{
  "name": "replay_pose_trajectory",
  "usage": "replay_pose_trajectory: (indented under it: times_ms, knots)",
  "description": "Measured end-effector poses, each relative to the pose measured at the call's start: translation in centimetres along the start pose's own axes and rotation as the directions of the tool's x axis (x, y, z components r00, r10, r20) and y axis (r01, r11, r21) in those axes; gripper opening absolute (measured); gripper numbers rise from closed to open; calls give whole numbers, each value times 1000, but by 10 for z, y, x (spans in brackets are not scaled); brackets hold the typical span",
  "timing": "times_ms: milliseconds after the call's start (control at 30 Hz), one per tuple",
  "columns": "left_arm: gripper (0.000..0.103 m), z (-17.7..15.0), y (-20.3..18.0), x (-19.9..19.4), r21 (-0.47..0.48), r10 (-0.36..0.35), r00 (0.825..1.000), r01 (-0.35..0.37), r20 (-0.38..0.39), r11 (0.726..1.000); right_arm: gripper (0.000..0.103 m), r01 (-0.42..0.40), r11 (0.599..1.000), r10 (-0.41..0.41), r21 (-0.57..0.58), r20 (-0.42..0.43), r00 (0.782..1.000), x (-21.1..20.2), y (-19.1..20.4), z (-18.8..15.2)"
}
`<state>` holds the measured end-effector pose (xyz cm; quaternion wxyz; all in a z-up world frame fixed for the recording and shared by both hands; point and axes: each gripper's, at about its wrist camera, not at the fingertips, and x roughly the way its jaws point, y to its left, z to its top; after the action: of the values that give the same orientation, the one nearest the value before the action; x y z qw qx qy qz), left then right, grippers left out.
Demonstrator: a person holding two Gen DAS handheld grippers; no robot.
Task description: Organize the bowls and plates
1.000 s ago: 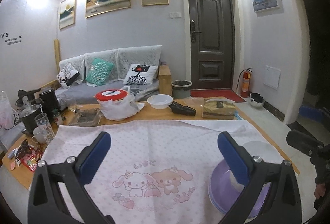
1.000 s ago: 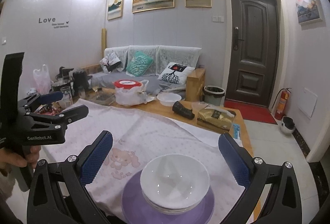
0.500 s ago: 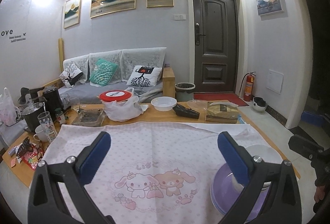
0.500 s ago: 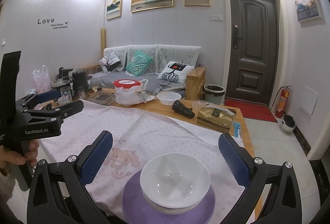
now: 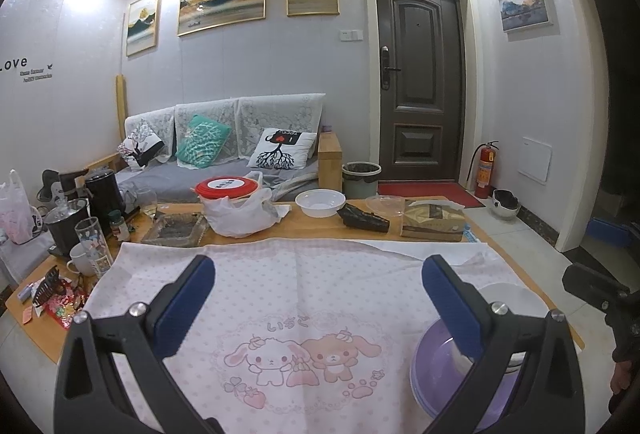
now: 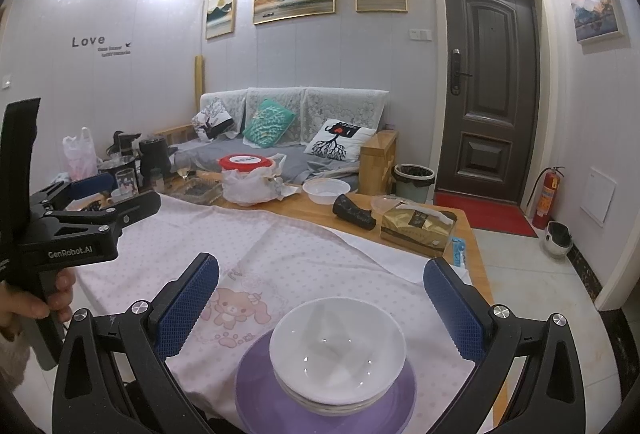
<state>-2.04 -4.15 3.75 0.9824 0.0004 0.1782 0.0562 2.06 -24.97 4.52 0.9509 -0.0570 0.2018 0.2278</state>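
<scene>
A wooden table point(image 6: 474, 254) carries everything, most of its top covered by a pink dotted cloth point(image 6: 280, 246) printed with cartoon animals. On the cloth near the front right corner sits a purple plate point(image 6: 256, 394) with a stack of white bowls point(image 6: 338, 350) on it. Along the bare far edge lie a glass tray point(image 5: 174, 230), a red-lidded container in a white bag point(image 5: 234, 204), a white bowl point(image 5: 320, 202), a black object point(image 5: 362, 220) and a tissue pack point(image 5: 434, 222), while the far left corner holds kettles point(image 5: 100, 194), a printed glass point(image 5: 94, 246), a white mug point(image 5: 78, 258) and snack wrappers point(image 5: 56, 298).
</scene>
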Motion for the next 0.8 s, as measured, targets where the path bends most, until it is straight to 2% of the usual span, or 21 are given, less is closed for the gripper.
replay_pose_trajectory:
  times_ms: [800]
  knots:
    - [103, 0, 1, 0, -2, 2, 1000, -2, 1, 1000, 102, 0, 1000, 0, 6, -3, 1000, 0, 0, -2]
